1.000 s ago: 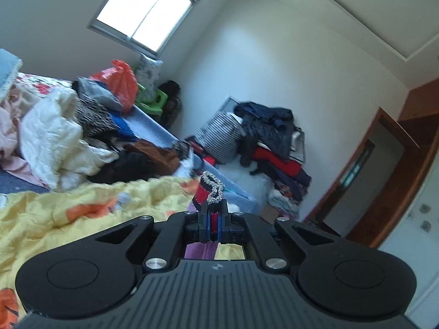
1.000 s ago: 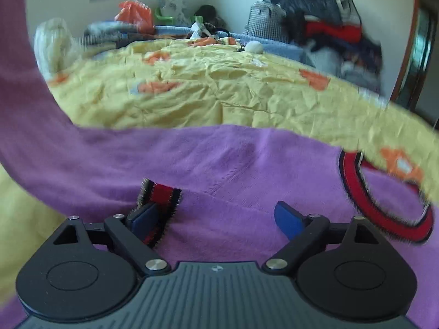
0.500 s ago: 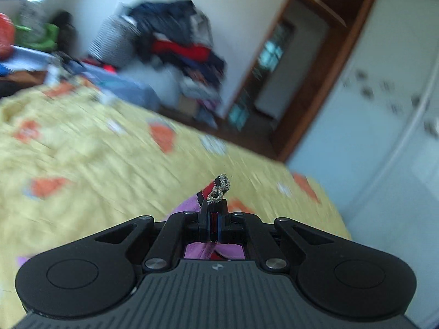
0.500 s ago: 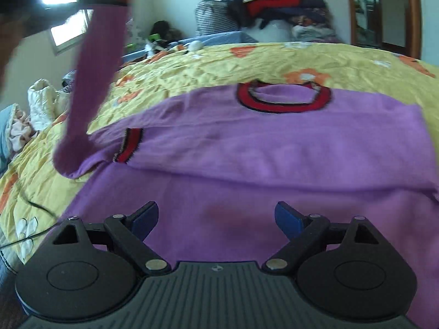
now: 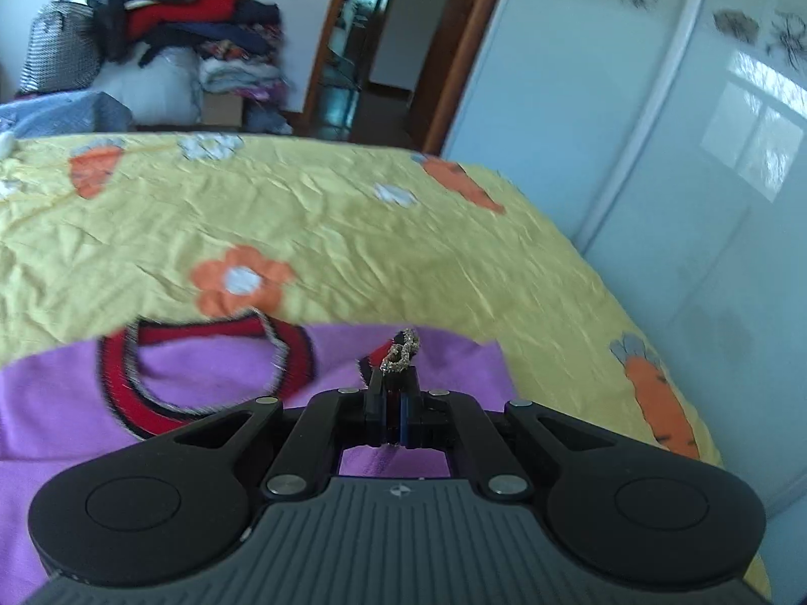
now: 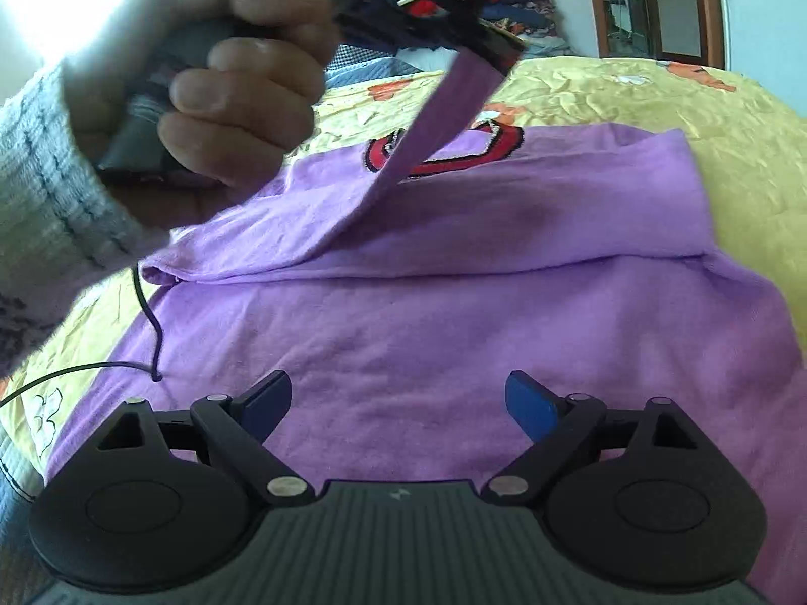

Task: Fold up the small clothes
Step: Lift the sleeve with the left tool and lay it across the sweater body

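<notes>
A purple sweater [image 6: 454, 302] with a red and black collar [image 6: 499, 143] lies on the yellow bedspread [image 6: 655, 96]. My left gripper [image 5: 396, 403] is shut on the cuff [image 5: 401, 355] of one sleeve. In the right wrist view that sleeve [image 6: 434, 136] stretches taut from the sweater's left shoulder up to the left gripper [image 6: 497, 50], which a hand [image 6: 227, 96] holds above the collar. The collar [image 5: 202, 373] sits just left of the pinched cuff in the left wrist view. My right gripper [image 6: 398, 403] hovers open over the sweater's lower body, nothing between its blue pads [image 6: 529, 403].
A thin black cable [image 6: 146, 322] hangs from the hand across the sweater's left edge. Piled clothes [image 5: 166, 15] and a doorway [image 5: 363, 40] lie beyond the bed. A white wardrobe [image 5: 681, 151] stands close along the bed's right side.
My left gripper swung from the bed's left side across and down over the collar, dragging the sleeve over the sweater. The right gripper let go of the other cuff earlier and drew back.
</notes>
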Demonstrator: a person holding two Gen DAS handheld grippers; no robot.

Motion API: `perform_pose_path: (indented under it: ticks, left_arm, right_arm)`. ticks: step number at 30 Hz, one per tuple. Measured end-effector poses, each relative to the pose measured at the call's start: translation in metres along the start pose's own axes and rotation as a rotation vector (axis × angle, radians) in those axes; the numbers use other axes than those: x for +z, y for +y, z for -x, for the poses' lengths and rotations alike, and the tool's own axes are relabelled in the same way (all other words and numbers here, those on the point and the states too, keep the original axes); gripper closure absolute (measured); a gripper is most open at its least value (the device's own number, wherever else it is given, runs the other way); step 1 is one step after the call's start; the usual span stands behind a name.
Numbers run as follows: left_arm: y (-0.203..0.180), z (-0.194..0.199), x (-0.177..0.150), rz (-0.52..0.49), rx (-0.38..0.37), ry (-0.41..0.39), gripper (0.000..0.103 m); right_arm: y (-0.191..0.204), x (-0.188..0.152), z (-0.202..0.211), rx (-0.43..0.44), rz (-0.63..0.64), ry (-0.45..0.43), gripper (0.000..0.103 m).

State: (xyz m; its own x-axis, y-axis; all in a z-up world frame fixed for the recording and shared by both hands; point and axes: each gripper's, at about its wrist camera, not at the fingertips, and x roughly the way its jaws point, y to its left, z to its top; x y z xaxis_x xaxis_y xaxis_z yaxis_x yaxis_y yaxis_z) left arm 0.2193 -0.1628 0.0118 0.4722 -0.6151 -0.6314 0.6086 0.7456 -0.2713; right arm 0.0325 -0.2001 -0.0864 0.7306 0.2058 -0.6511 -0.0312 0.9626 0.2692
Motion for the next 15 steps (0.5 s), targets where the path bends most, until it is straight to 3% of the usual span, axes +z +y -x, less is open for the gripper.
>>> perform_pose_path:
  ticks: [7,15]
  left_arm:
    - [-0.030,-0.022,-0.012,-0.057,-0.038,0.063,0.098]
    - [-0.037,-0.042,-0.017,-0.065,-0.056,0.106,0.098]
  right_arm:
    - [-0.006,-0.002,-0.003,-0.014,-0.028,-0.006,0.011]
    - [-0.012,-0.004,0.001,-0.019,-0.038,-0.010,0.011]
